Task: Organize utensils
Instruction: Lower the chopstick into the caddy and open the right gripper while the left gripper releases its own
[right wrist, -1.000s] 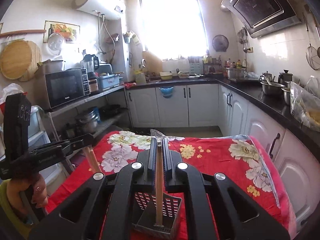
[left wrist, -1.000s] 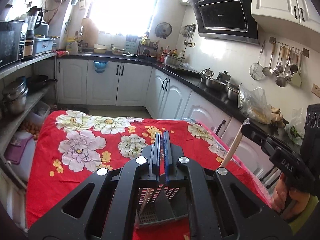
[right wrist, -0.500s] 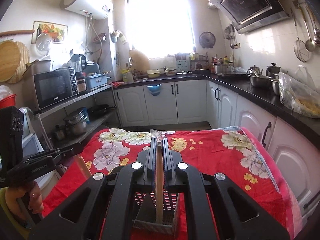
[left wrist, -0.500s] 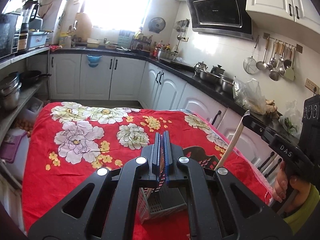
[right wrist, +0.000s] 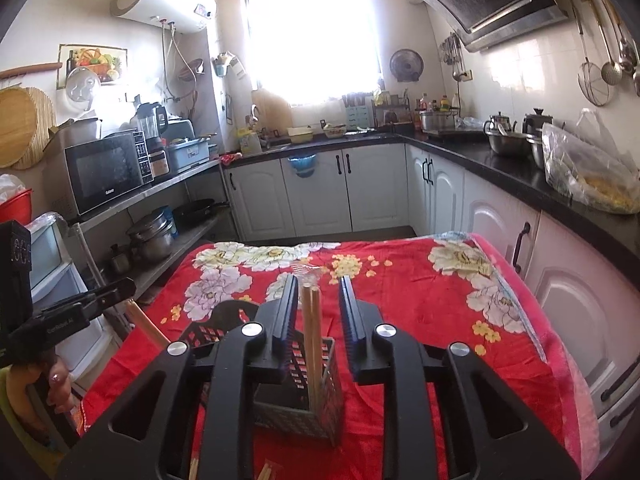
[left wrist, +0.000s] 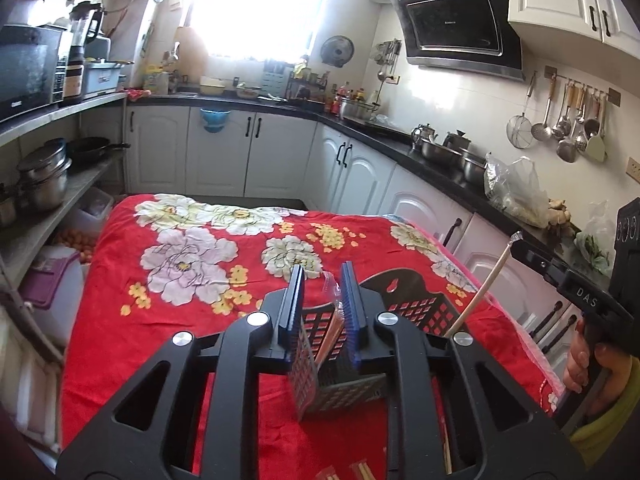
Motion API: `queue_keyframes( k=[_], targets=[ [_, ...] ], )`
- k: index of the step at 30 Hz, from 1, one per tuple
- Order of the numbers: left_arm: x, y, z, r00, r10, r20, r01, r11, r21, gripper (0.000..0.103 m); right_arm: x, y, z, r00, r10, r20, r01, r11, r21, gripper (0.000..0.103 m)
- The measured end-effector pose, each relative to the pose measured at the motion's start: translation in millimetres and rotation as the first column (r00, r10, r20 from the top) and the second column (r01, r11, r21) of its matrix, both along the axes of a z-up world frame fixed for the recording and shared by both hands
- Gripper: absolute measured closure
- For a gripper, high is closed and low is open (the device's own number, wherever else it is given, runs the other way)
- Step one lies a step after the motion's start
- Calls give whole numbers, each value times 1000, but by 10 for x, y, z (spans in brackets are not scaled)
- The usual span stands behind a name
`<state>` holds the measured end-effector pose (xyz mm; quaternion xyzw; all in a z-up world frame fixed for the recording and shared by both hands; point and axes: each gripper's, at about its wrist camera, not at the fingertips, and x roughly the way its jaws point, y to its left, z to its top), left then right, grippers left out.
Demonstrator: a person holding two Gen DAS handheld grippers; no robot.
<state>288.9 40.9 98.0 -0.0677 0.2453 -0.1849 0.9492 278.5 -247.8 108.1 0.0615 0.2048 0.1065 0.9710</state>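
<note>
A black perforated utensil holder [left wrist: 340,392] [right wrist: 300,412] stands on the red flowered cloth [left wrist: 168,320], right under both grippers. My left gripper [left wrist: 320,276] is opening. A plastic-wrapped bundle of chopsticks [left wrist: 334,328] stands loose between its fingers with its lower end in the holder. My right gripper [right wrist: 318,284] is opening too. A pair of wooden chopsticks [right wrist: 310,340] stands in the holder, leaning by the left finger, with a gap on the other side. Each wrist view shows the other gripper [left wrist: 520,246] [right wrist: 124,286] at its edge.
Loose chopsticks [left wrist: 360,470] [right wrist: 266,472] lie on the cloth close under the grippers. A black counter [right wrist: 500,172] with pots and a plastic bag runs along the right. Shelves [right wrist: 160,188] with a microwave and pans stand at the left.
Both grippers sank toward the holder and their jaws parted from shut. The wrapped bundle and the wooden chopsticks now stand loose in the holder.
</note>
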Motion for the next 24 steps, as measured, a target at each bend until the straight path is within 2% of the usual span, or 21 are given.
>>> queue_keyframes(
  k=[4,18,24],
  targets=[
    [-78,-4,-3,1000,9,-11,-9,1000,8,78,-110,-83,-68,1000,-1,-12,1,1000,22,70],
    [-380,49,-48,999,31,-24,-31,999,-29,45,-547,-258,-243,998,-2,-63,2,1000,0,56],
    [-558,136,-59,999,48,-23,-49,997,-58,27,-694,-252,-370,996,9,-94,-10,1000,-18,53]
  ],
)
